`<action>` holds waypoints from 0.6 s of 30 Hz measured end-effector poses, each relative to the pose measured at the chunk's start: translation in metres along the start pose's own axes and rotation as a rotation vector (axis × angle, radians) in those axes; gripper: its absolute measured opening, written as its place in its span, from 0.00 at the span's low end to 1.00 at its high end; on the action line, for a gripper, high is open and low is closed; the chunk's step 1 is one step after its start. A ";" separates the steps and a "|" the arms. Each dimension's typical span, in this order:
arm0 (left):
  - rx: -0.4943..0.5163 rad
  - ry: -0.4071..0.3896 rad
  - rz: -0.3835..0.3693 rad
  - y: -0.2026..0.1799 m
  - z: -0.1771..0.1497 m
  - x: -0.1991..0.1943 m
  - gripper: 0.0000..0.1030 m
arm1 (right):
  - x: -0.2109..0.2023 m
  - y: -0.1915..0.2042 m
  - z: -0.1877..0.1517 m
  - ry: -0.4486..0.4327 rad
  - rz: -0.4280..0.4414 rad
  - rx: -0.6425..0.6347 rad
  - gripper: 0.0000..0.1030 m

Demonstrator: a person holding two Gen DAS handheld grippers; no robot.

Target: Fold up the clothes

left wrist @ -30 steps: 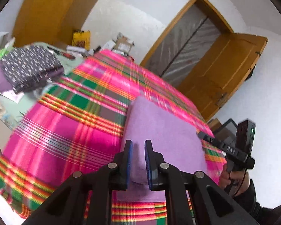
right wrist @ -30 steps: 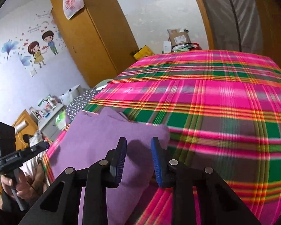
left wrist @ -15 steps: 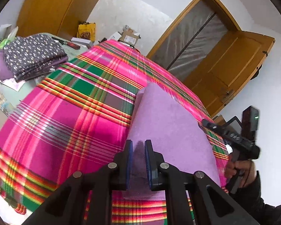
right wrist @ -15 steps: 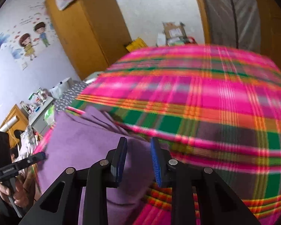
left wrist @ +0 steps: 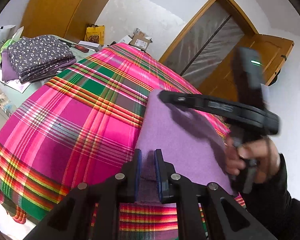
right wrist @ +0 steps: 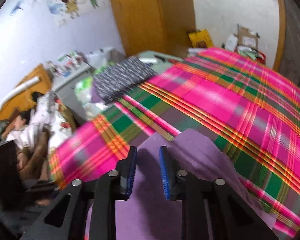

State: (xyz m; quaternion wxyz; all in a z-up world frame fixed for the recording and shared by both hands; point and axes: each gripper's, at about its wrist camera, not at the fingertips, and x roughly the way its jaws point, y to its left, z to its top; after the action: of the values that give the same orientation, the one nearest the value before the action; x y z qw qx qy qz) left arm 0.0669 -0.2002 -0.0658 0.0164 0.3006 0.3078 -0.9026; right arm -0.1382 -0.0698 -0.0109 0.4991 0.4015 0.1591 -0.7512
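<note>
Lengthwise – purple garment (left wrist: 182,140) runs away from left hand-held gripper (left wrist: 148,172).

My right gripper (right wrist: 147,172) hangs over the folded purple fleece garment (right wrist: 148,210), jaws parted and holding nothing. It lies on the pink-and-green plaid bedspread (right wrist: 220,100). A folded dark dotted cloth (right wrist: 122,78) sits beyond, blurred.

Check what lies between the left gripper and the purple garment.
Nothing visible does. The left gripper sits at the near edge of the purple garment, with cloth between its pads; the right gripper crosses over the garment's far side.

Purple garment (left wrist: 182,138) on plaid-covered bed (left wrist: 74,124)
</note>
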 end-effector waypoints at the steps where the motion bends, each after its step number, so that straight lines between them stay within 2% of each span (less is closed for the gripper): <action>1: -0.001 -0.001 -0.001 0.000 0.000 -0.001 0.12 | 0.008 -0.004 0.001 0.016 -0.005 0.022 0.11; 4: -0.002 -0.006 -0.003 0.002 0.000 -0.003 0.12 | 0.023 -0.013 0.003 0.043 -0.006 0.048 0.08; 10: -0.006 -0.015 -0.007 0.004 0.001 -0.008 0.12 | 0.025 -0.018 0.002 0.032 0.016 0.062 0.08; 13: -0.007 -0.019 -0.010 0.005 0.001 -0.010 0.12 | 0.004 -0.033 -0.002 -0.013 0.080 0.149 0.08; 14: -0.008 -0.021 -0.010 0.005 0.001 -0.011 0.12 | -0.003 -0.039 -0.003 -0.029 0.104 0.181 0.11; 18: -0.010 -0.026 -0.013 0.007 0.002 -0.014 0.12 | -0.066 -0.046 -0.025 -0.157 0.034 0.142 0.14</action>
State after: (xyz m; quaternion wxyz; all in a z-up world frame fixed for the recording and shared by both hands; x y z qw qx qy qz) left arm 0.0792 -0.2089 -0.0605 0.0160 0.2865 0.3142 -0.9050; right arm -0.1556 0.0082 0.0160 0.4930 0.3787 0.0591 -0.7811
